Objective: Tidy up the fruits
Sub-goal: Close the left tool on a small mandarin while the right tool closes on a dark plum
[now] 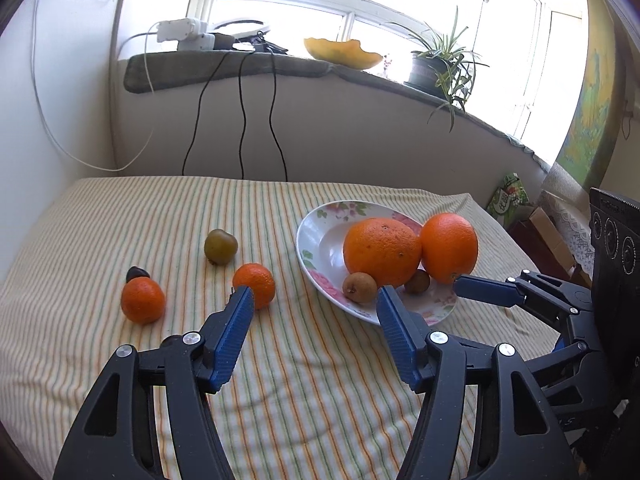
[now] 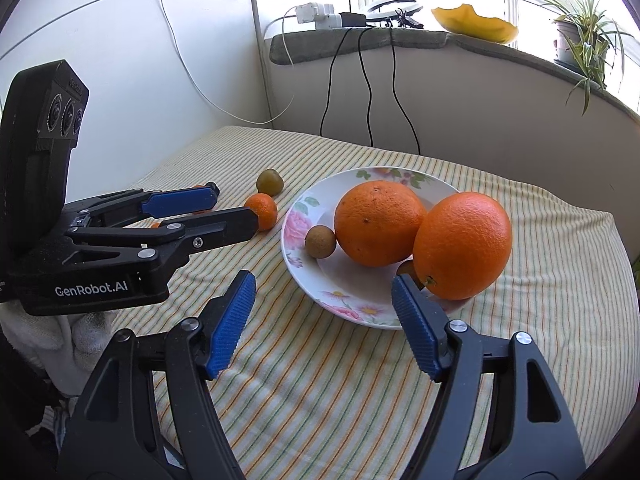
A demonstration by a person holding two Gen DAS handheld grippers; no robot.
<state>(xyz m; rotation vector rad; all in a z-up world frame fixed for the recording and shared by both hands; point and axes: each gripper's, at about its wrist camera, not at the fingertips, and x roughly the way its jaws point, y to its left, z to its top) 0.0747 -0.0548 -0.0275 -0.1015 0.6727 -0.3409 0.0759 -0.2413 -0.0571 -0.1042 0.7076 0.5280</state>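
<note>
A floral plate (image 1: 320, 232) (image 2: 296, 216) on the striped cloth holds two big oranges (image 1: 382, 252) (image 2: 378, 222) and two small brown fruits (image 1: 359, 287) (image 2: 320, 242). On the cloth to its left lie two mandarins (image 1: 256, 284) (image 1: 143, 300), a green-brown fruit (image 1: 221, 246) (image 2: 270, 182) and a small dark fruit (image 1: 137, 273). My left gripper (image 1: 315, 294) (image 2: 234, 206) stands open and empty between the near mandarin and the plate's front rim. My right gripper (image 2: 323, 284) is open with nothing between its jaws, its right fingertip just short of the right orange (image 2: 464, 246).
The striped cloth (image 1: 280, 380) covers the table, which meets a white wall on the left. Behind, a sill carries a power strip (image 1: 184, 32), hanging cables, a yellow shell (image 1: 344, 54) and a potted plant (image 1: 440, 68). Boxes (image 1: 536, 224) stand past the right edge. A gloved hand (image 2: 80, 336) holds the left gripper.
</note>
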